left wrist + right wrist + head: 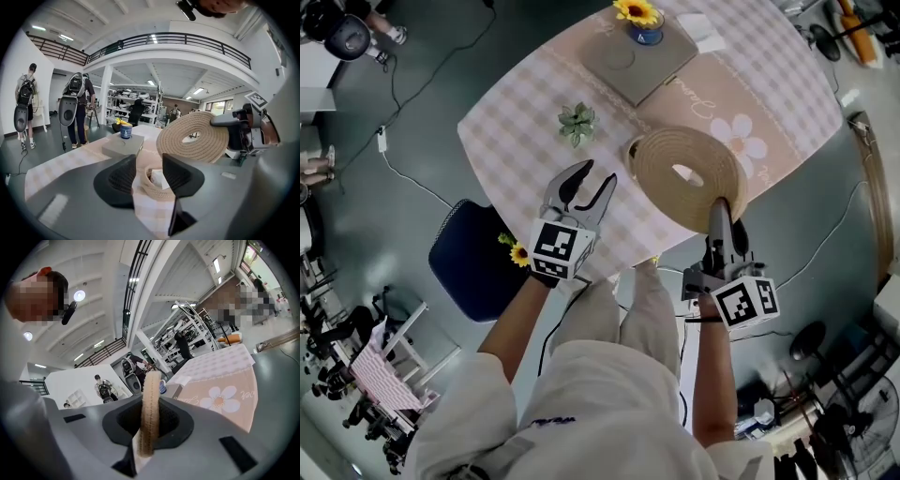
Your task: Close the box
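A round woven rope lid (pixel 689 173) stands tilted above the table, and my right gripper (pixel 719 214) is shut on its near rim. In the right gripper view the lid (pixel 151 404) shows edge-on, pinched between the pads of the right gripper (pixel 151 420). The small woven box (pixel 633 150) peeks out at the lid's left edge, the rest of it hidden. My left gripper (pixel 589 183) is open just short of it. In the left gripper view the box (pixel 157 183), with something white inside, lies beyond the gap of the left gripper (pixel 147 173). The lid (pixel 192 136) leans over it.
A grey flat block (pixel 639 56) with a blue pot and a yellow flower sits at the table's far side. A small green succulent (pixel 577 122) is left of the box. A dark blue chair (pixel 473 258) stands at the checked table's (pixel 506 131) near edge.
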Demonstrator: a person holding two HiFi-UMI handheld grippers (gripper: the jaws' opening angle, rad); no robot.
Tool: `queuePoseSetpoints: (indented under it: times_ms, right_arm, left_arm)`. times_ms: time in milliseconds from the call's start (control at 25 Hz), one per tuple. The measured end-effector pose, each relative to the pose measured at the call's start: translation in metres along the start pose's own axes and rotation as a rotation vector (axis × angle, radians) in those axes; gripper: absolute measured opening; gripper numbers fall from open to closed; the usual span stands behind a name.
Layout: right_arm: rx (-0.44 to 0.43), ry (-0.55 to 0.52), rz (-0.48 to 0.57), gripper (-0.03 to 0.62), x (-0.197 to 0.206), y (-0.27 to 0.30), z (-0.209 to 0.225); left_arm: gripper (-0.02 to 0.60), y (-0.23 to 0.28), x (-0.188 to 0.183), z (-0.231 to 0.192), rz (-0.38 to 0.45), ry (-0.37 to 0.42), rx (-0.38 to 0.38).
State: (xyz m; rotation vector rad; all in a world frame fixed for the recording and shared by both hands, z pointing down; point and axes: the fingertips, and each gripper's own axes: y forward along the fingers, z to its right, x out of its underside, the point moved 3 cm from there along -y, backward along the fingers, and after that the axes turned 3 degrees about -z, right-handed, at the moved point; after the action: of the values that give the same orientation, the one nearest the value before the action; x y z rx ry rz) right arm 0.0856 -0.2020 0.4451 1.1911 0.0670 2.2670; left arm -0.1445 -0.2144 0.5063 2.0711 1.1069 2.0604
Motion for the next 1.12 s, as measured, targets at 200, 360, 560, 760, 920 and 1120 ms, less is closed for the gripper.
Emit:
queuePoseSetpoints:
  times_ms: [200, 360, 560, 760, 920, 1120]
  right_arm:
    - [0.013, 0.072, -0.017, 0.043, 0.015, 0.011, 0.009]
    - [0.027, 0.085, -0.015, 0.043, 0.023, 0.019, 0.018]
    - [0.052, 0.132, -0.012, 0.043, 0.036, 0.023, 0.025]
    - [0.049, 0.155, -0.014, 0.043, 0.042, 0.036, 0.029]
    - [0.038, 0.171, -0.021, 0.043, 0.048, 0.047, 0.030]
    - [0.041, 0.192, -0.034, 0.043, 0.056, 0.055, 0.033]
  left_arm:
    - [0.178, 0.012, 0.012, -0.003, -0.011, 0.018, 0.035]
    - [0.178, 0.028, 0.024, -0.006, -0.017, 0.009, 0.050]
    - [0.169, 0.036, 0.034, -0.003, -0.017, -0.012, 0.061]
    - [0.166, 0.046, 0.040, -0.005, -0.022, -0.018, 0.063]
    - [0.160, 0.051, 0.043, -0.009, -0.026, -0.018, 0.056]
    - [0.152, 0.055, 0.047, -0.014, -0.018, -0.037, 0.045]
